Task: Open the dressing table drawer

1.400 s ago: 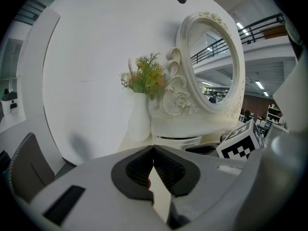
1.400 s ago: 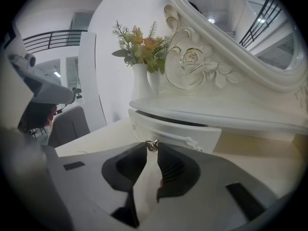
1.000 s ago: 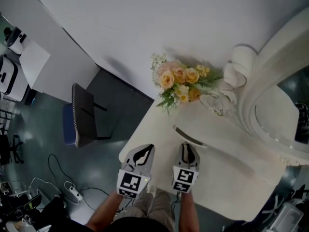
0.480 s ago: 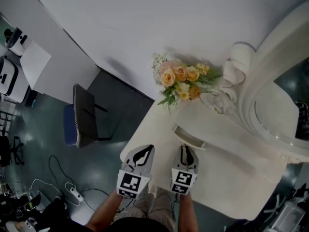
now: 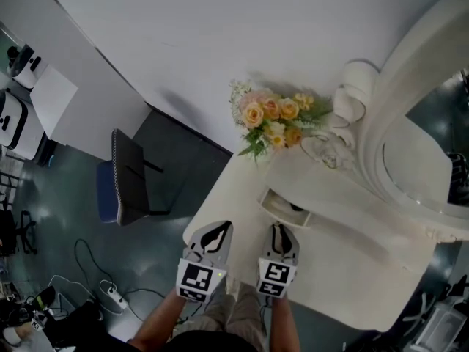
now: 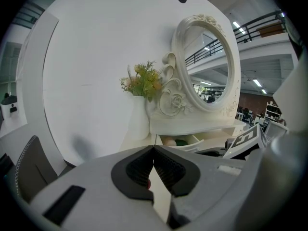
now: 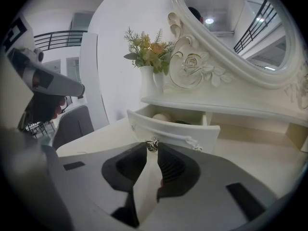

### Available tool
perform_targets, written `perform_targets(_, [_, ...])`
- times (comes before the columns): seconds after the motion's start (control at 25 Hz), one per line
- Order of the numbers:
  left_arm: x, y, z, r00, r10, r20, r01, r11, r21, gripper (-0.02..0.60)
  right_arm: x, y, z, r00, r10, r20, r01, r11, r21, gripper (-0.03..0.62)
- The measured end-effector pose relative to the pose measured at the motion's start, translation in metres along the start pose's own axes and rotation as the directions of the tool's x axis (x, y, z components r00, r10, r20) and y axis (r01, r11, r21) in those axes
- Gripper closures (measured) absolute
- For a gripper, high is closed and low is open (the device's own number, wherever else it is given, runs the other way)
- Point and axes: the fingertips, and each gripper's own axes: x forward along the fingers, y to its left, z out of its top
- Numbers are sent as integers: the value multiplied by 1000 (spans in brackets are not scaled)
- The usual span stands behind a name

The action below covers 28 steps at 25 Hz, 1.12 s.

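The white dressing table [image 5: 344,270] has a small drawer [image 5: 284,210] under its mirror shelf, pulled partly out. In the right gripper view the drawer front [image 7: 173,129] shows a small metal knob [image 7: 153,144], and my right gripper [image 7: 153,149] is shut on that knob. A pale round thing [image 7: 161,116] lies inside the drawer. In the head view the right gripper [image 5: 283,235] points at the drawer. My left gripper [image 5: 215,238] hovers beside it over the table's left corner. Its jaws [image 6: 154,150] are shut with nothing between them.
A vase of peach and yellow flowers [image 5: 272,121] stands at the table's back left, next to the carved oval mirror [image 5: 418,167]. A dark chair [image 5: 128,174] stands on the floor to the left. Cables lie on the floor near my legs.
The drawer has slid out toward me, and its inside now shows. My right gripper has drawn back slightly with the knob. The left gripper has stayed put.
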Motion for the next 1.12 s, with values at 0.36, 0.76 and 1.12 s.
perform_targets(0.36, [-6,-2,-2,1000,-7,-6,7,1000,2,578,-5,0,-3,1000,-6,-1,6,1000,13,522])
perform_targets(0.76, [-9,-2,0,1000,-9,7,9,1000,21,578,-6,0,-4,1000,-22,-13,23,998,51,514])
perform_targets(1.12, [-22,-9,11,999,-16,29,15,999,28,578,-25,-5,-1,999,-44,-4,44,997,57,513])
